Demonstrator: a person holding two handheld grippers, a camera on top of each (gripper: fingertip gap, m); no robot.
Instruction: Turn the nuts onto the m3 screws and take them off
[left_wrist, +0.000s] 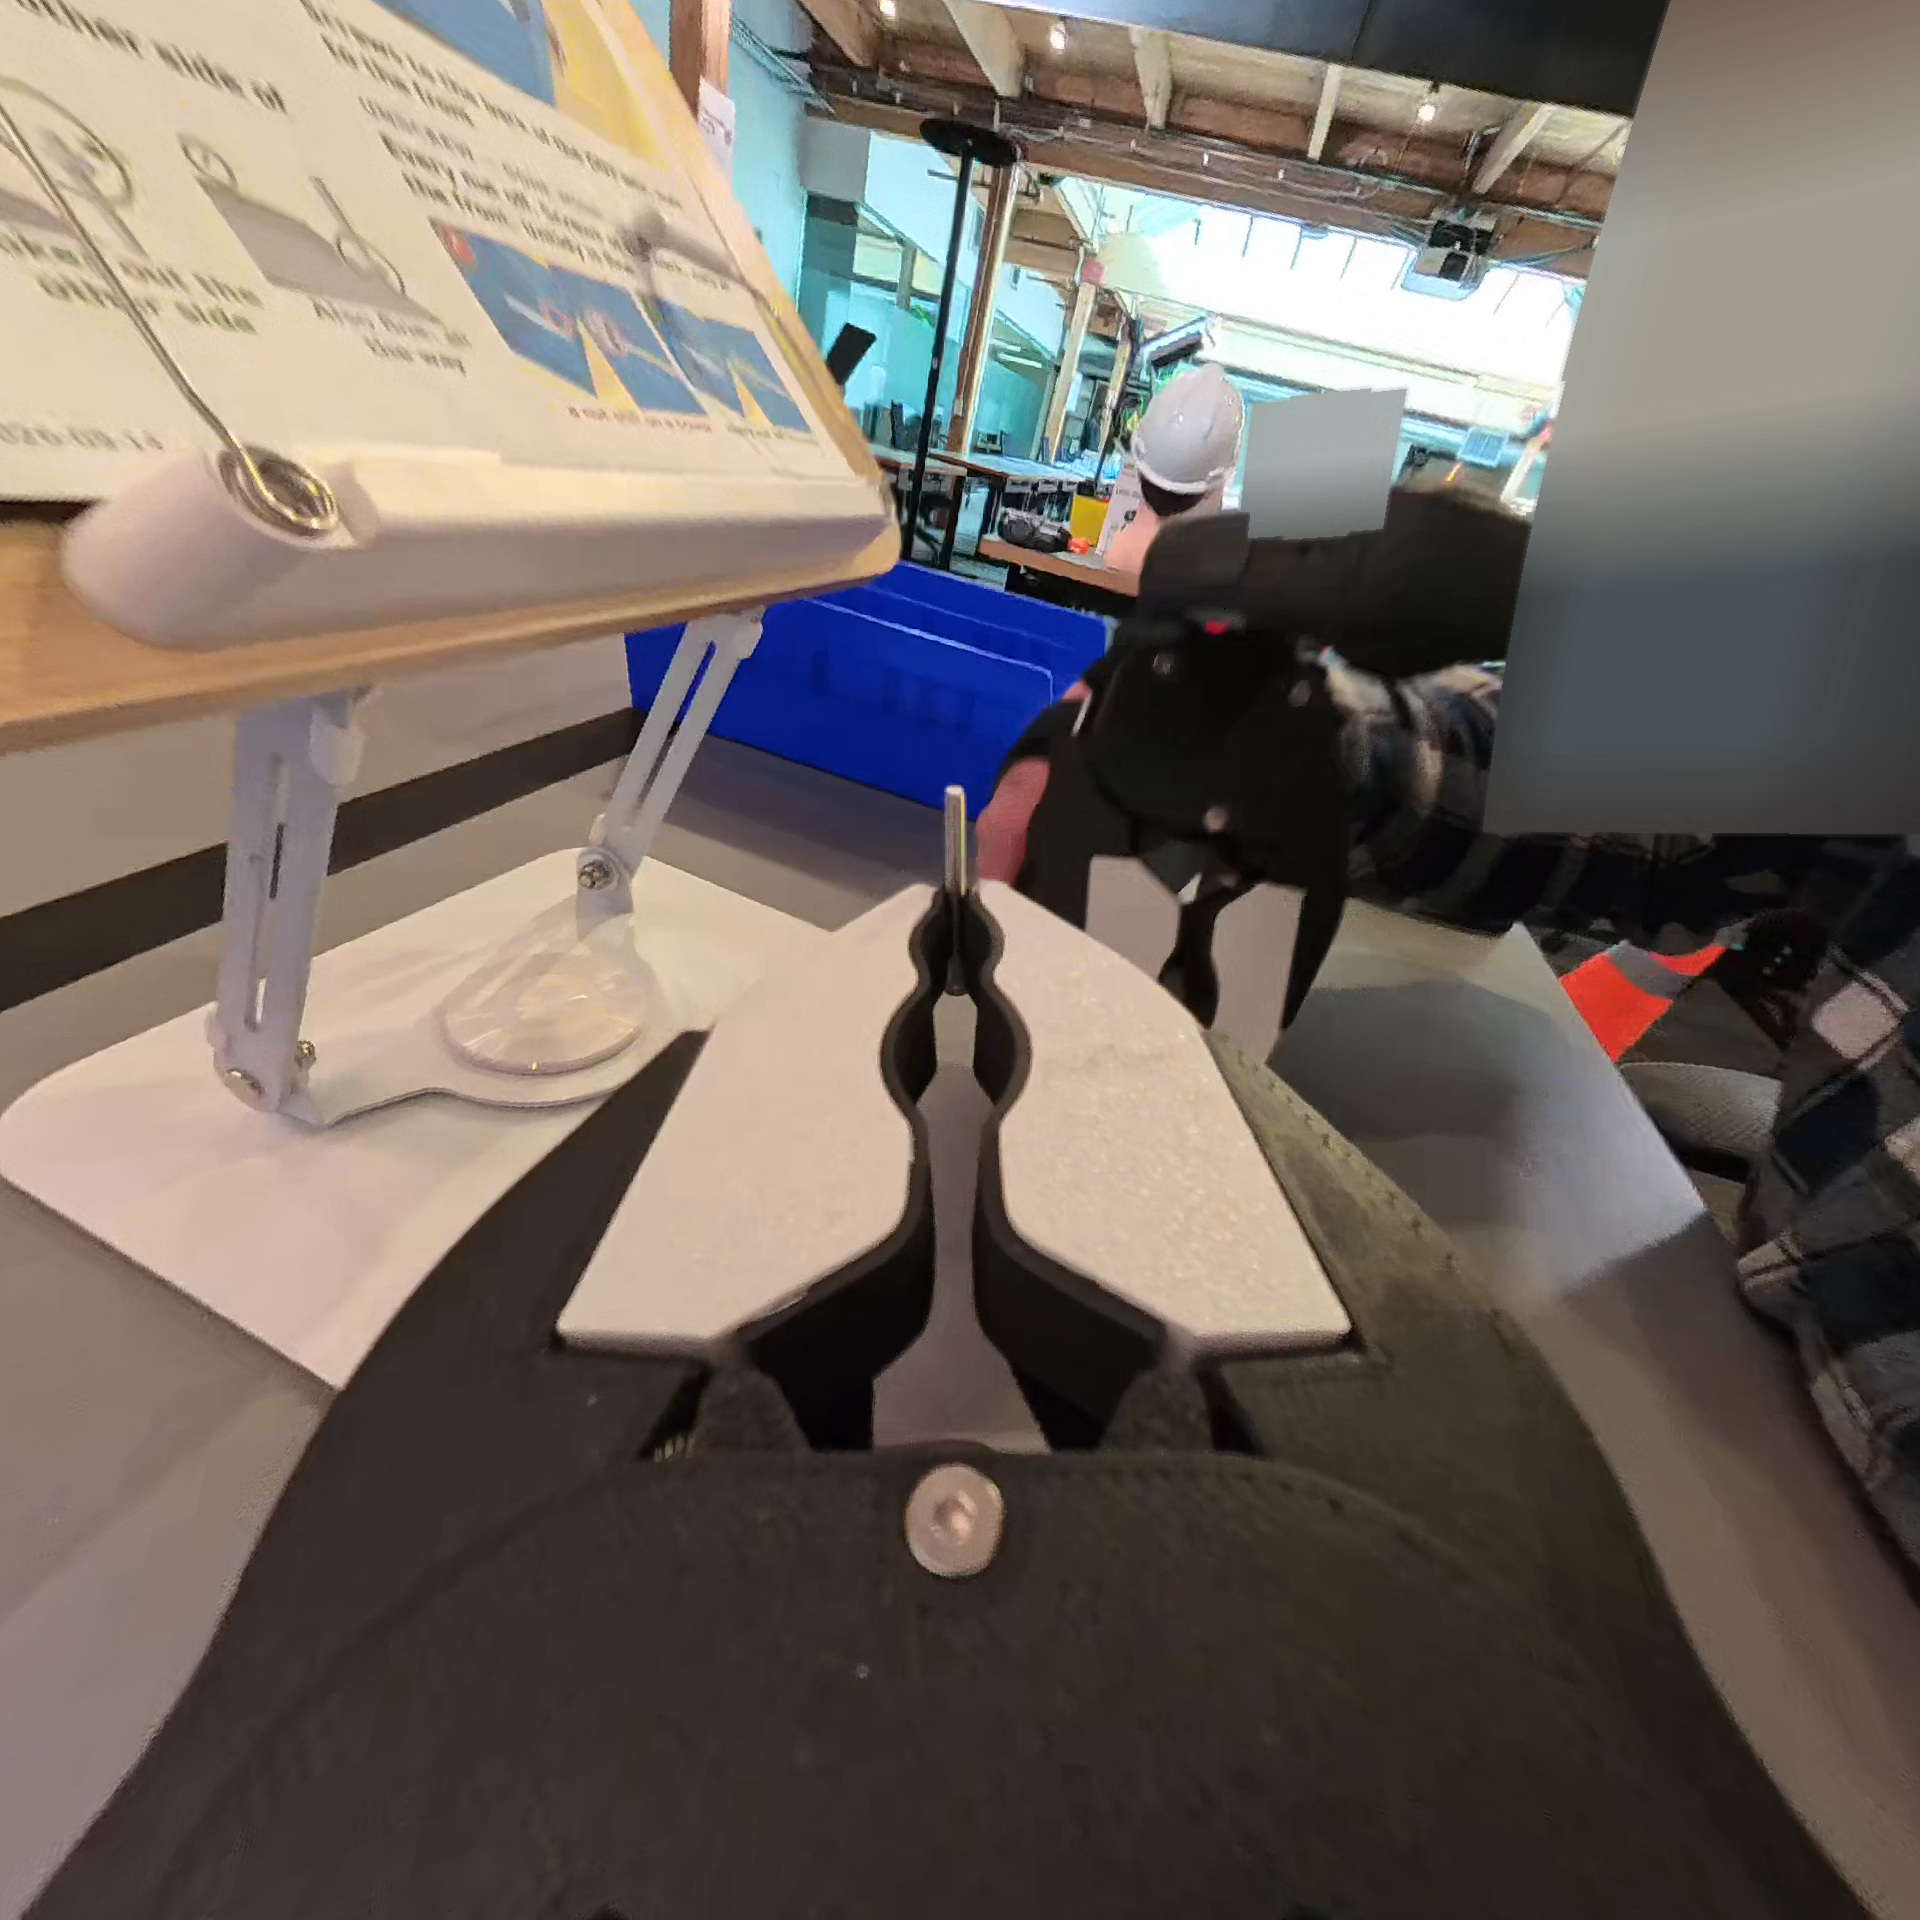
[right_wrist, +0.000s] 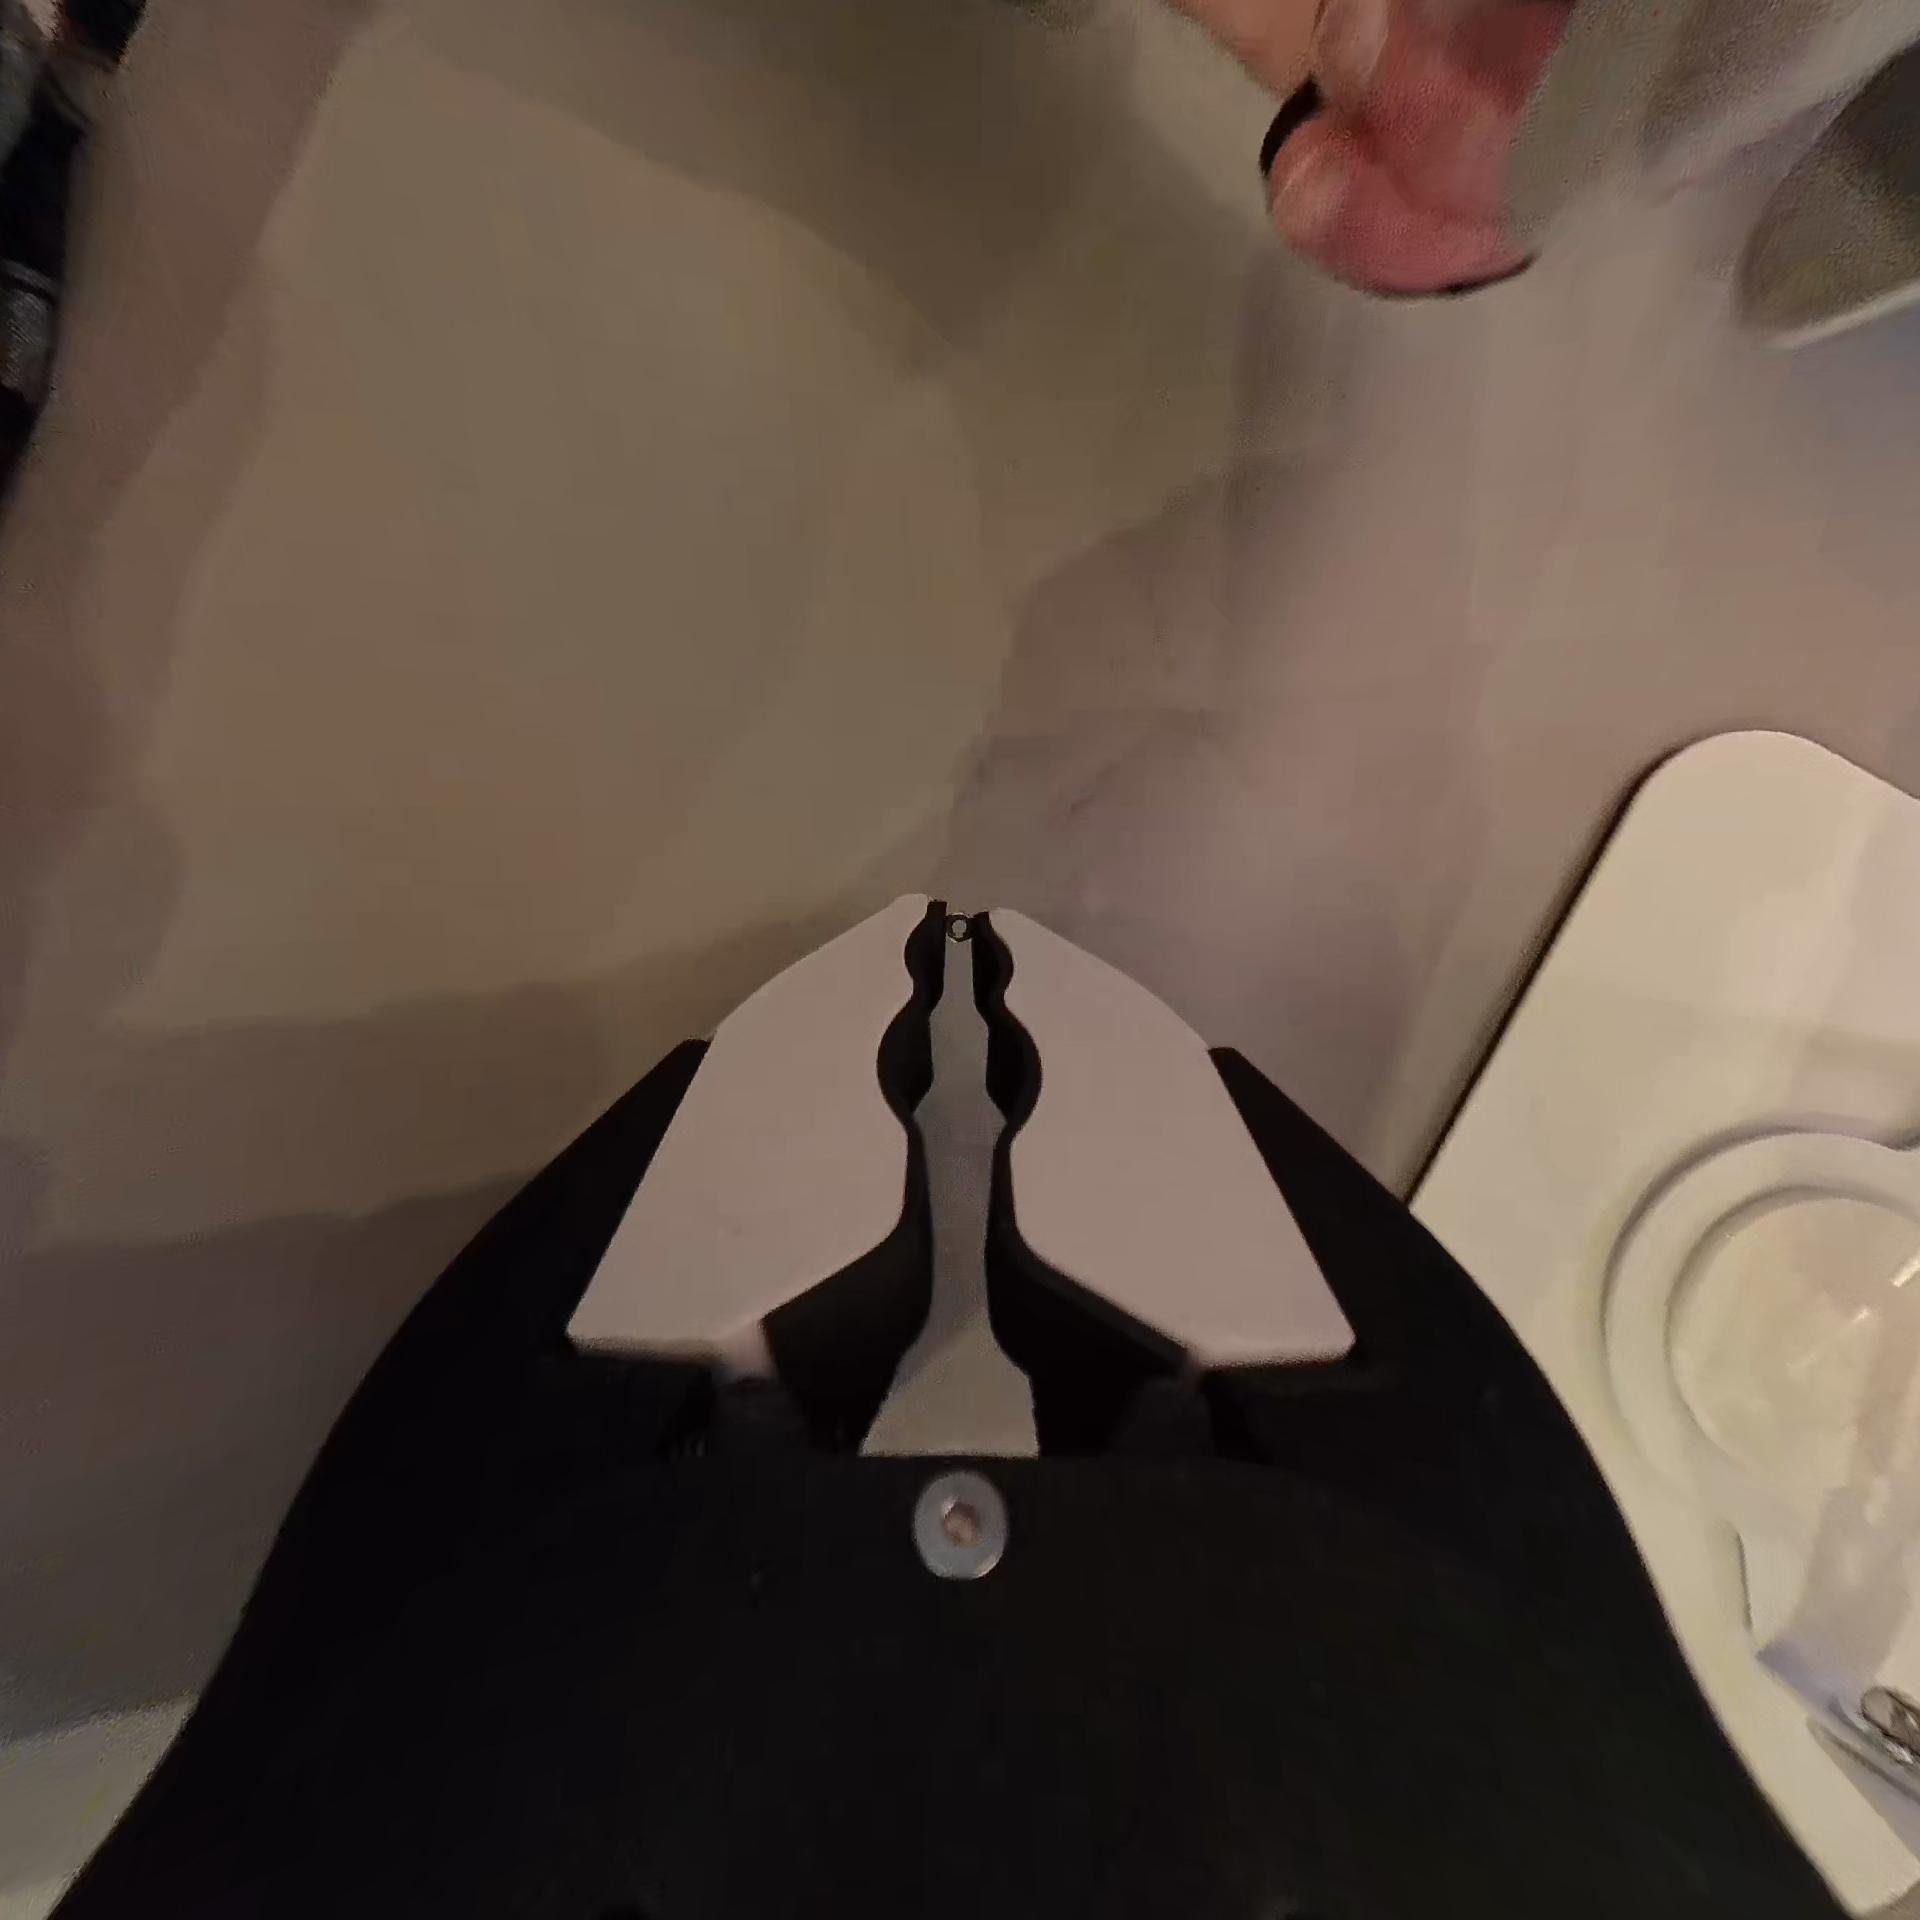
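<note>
Slippage threatens both grips: my left claw (left_wrist: 956, 914) pinches a thin silver metal pin (left_wrist: 954, 836), my right claw (right_wrist: 958, 925) a tiny dark ring-shaped nut (right_wrist: 958, 926).

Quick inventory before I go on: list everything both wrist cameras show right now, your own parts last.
Table: one, grey, under everything.
Document stand: one, wooden board on white legs and a white base plate, left in the left wrist view; holds a printed sheet under wire clips.
Bin: one, blue, behind the stand.
Hard hat: one, white, worn by a person in the background.
Traffic cone: one, orange, lying beyond the table's right edge.
Metal pin: one, silver, upright, pinched in the left gripper.
Small nut: one, dark metal, pinched at the right gripper tips.
Hand: one, top of the right wrist view.
</note>
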